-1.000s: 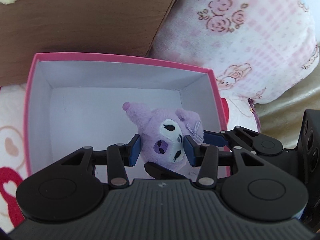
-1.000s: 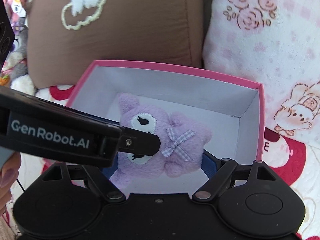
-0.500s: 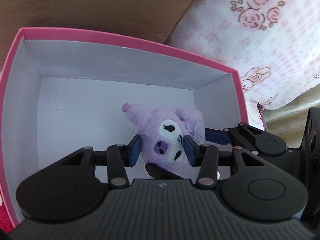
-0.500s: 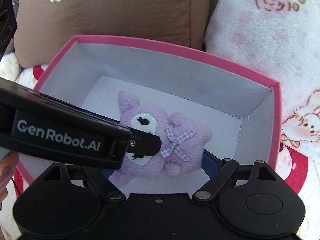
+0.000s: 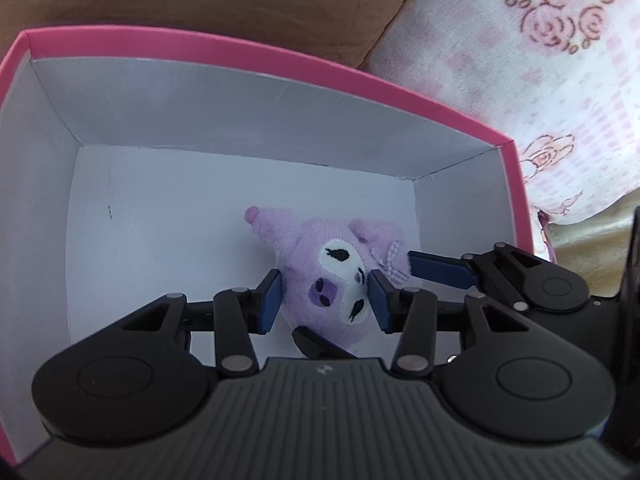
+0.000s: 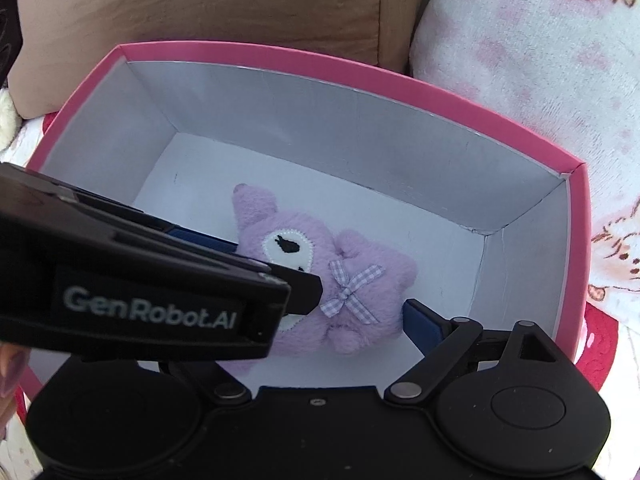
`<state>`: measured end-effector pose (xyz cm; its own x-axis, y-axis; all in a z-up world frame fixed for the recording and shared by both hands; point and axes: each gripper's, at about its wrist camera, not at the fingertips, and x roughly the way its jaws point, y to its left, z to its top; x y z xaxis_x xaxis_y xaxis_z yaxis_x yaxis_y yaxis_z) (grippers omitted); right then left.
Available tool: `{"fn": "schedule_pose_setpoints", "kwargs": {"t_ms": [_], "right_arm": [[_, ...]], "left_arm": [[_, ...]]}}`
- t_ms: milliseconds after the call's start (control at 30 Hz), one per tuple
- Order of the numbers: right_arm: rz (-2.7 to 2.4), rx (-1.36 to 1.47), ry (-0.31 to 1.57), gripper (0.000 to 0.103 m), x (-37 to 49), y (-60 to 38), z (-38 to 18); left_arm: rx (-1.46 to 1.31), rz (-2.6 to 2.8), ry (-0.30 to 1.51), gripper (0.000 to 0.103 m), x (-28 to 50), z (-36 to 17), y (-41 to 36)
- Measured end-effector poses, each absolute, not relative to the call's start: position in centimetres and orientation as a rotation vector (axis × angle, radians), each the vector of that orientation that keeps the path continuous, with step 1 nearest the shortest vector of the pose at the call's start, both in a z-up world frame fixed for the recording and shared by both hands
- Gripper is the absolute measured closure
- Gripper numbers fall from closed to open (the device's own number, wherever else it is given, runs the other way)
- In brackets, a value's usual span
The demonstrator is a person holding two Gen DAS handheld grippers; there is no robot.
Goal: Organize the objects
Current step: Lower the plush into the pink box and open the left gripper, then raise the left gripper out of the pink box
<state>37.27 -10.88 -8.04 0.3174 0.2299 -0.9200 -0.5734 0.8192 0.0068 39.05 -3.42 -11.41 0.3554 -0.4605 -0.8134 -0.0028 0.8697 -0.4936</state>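
Left gripper is pointing steeply down into the pink box, reaching in from the near-left side in the right-wrist view, w/ its black body and white logo crossing the lower left of that pic. Its blue pads are pinching the head of the purple plush toy, one on each side of the face, so the jaws are sitting fairly narrow and pressed on the fabric. Plush is inside the box, near the front-right part of the white floor; whether it's resting on the floor or hanging just above, can't tell. Its pointed ear is sticking out toward the box middle, and a gingham bow is showing on its front. Right gripper is also tilting steeply down over the near edge of the box, jaws spread wide, having just been opening; the plush is sitting between them, but the visible right blue pad is standing just beside the plush's side, not squeezing it. Other pad is hidden behind the left gripper. Behind the box: brown cushion at left, pink floral pillow at right. A fingertip is showing at the far-left edge of the right-wrist view.
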Motion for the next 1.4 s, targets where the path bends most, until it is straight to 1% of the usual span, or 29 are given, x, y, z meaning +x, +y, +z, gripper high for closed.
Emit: {"fn": "schedule_pose_setpoints", "kwargs": {"t_ms": [100, 133, 167, 200, 233, 333, 600, 767, 867, 1100, 1267, 1400], "right_arm": [[0.544, -0.372, 1.108, 0.011, 37.0, -10.7, -7.6], [0.551, -0.373, 1.097, 0.013, 36.8, -10.7, -7.4], [0.563, -0.374, 1.088, 0.021, 36.7, -10.8, -7.3], [0.569, -0.383, 1.086, 0.026, 36.5, -10.8, -7.2], [0.569, -0.386, 1.087, 0.036, 36.4, -10.8, -7.2], [0.573, -0.357, 1.097, 0.052, 36.0, -11.3, -7.1], [0.594, -0.349, 1.114, 0.073, 34.7, -11.2, -7.6], [0.527, -0.34, 1.091, 0.074, 36.3, -10.7, -8.1], [0.471, -0.292, 1.081, 0.075, 37.5, -11.0, -8.0], [0.477, -0.247, 1.049, 0.075, 37.9, -10.6, -7.5], [0.534, -0.188, 1.01, 0.074, 35.4, -11.7, -5.9], [0.554, -0.177, 0.966, 0.073, 33.4, -12.3, -4.0]], "left_arm": [[-0.416, -0.279, 1.182, 0.061, 39.1, -11.7, -3.5], [-0.419, -0.277, 1.178, 0.061, 39.1, -11.7, -3.5], [-0.427, -0.279, 1.18, 0.061, 39.1, -11.8, -3.4], [-0.434, -0.277, 1.184, 0.062, 39.1, -11.8, -3.2], [-0.439, -0.273, 1.185, 0.063, 39.0, -11.7, -3.1], [-0.441, -0.262, 1.19, 0.064, 38.8, -11.7, -2.9], [-0.529, -0.243, 1.199, 0.065, 39.3, -12.1, -3.4], [-0.503, -0.238, 1.156, 0.067, 39.9, -11.5, -3.9], [-0.535, -0.26, 1.171, 0.073, 40.5, -11.7, -3.6], [-0.46, -0.26, 1.152, 0.073, 39.8, -11.1, -3.1], [-0.324, -0.256, 1.1, 0.072, 37.1, -8.5, -2.0], [-0.289, -0.267, 1.086, 0.072, 34.7, -6.2, -0.7]]}}
